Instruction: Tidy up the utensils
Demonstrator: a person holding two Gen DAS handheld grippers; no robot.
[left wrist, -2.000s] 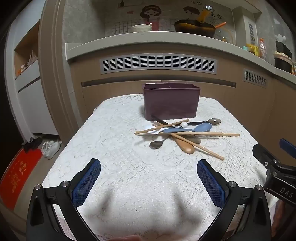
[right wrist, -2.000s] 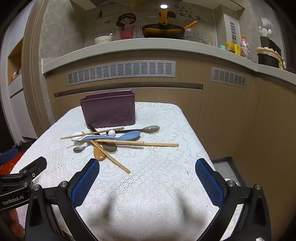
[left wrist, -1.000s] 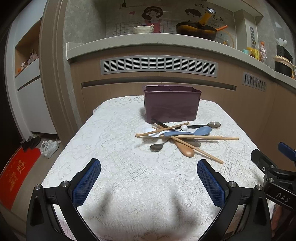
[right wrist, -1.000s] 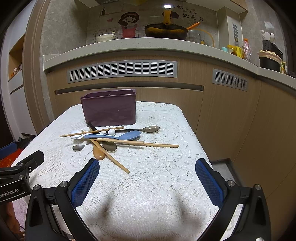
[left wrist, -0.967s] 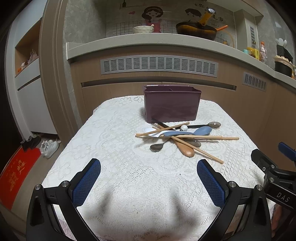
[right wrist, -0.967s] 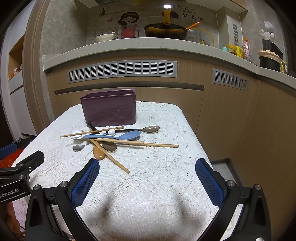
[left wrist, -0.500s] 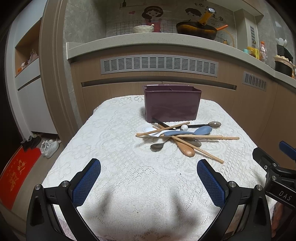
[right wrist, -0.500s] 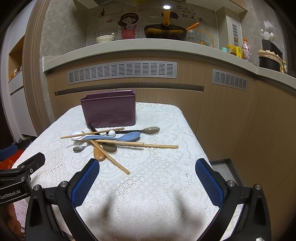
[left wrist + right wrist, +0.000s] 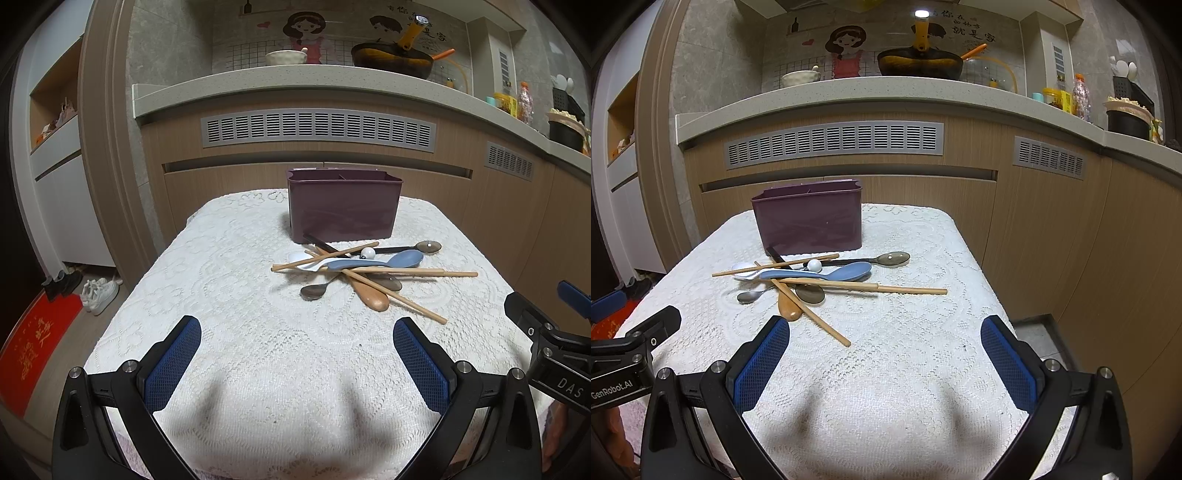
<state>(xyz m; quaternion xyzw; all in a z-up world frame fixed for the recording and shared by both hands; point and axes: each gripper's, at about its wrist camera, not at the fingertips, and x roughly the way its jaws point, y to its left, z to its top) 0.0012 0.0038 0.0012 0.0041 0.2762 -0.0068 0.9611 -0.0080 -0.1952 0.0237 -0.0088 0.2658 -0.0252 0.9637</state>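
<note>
A purple utensil holder [image 9: 343, 208] [image 9: 809, 221] stands at the far side of a table under a white lace cloth [image 9: 258, 332] [image 9: 905, 350]. In front of it lies a tangled pile: a blue spoon [image 9: 373, 262] [image 9: 820, 274], a wooden spoon [image 9: 369, 293] [image 9: 788, 304], wooden chopsticks [image 9: 406, 273] [image 9: 864, 286], dark spoons [image 9: 406, 249] [image 9: 871, 260] and a white spoon [image 9: 301, 257]. My left gripper [image 9: 295, 365] is open over the near cloth, short of the pile. My right gripper [image 9: 884, 363] is open too, near the front right edge. Neither holds anything.
A wood-fronted kitchen counter [image 9: 317, 147] runs behind the table, with a wok [image 9: 391, 59] and a bowl [image 9: 286, 57] on top. Shoes [image 9: 98, 291] and a red mat [image 9: 33, 343] lie on the floor at left. The table drops off at right [image 9: 990, 288].
Both grippers have shifted only slightly; the views drifted a little. The pile and the holder have not moved. Both stay open.
</note>
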